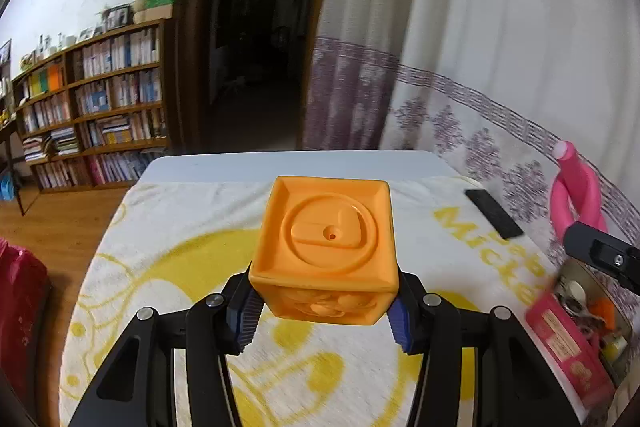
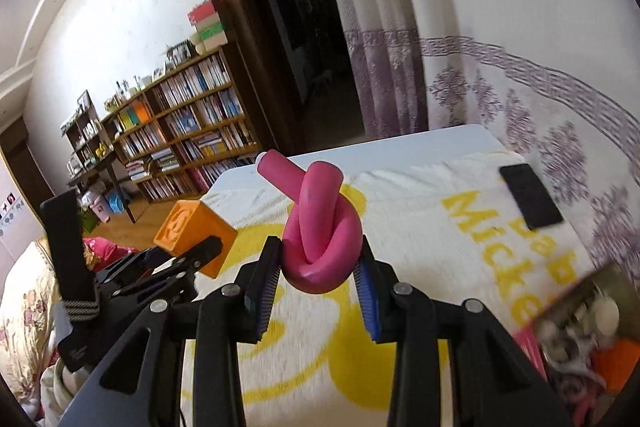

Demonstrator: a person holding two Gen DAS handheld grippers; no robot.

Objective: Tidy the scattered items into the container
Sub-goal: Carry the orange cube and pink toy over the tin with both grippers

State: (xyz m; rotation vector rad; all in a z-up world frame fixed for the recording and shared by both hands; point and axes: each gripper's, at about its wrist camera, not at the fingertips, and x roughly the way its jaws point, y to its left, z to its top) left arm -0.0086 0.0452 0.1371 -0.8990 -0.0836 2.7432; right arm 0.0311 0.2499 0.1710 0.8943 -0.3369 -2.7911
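Two toys lifted, container waiting

Left claw (image 1: 322, 311) clamps the orange cube (image 1: 325, 251); right claw (image 2: 320, 281) grips the knotted pink tube (image 2: 320, 231). Partly filled container (image 1: 576, 331) sits right of both; black remote (image 1: 494, 213) remains on the tabletop beyond.

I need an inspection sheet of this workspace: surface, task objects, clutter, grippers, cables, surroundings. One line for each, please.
Surface: table under a white towel with yellow print.
Job's things: orange plastic cube and pink knotted foam tube, both held above the towel; container at the table's right edge, already holding small items.
Clutter: flat black rectangular object lying on the towel at the far right.
Grippers: left gripper, jaws closed on the cube; right gripper, jaws closed on the tube.
Cables: nothing seen.
Surroundings: wooden bookshelf, dark doorway, white curtain with purple pattern.
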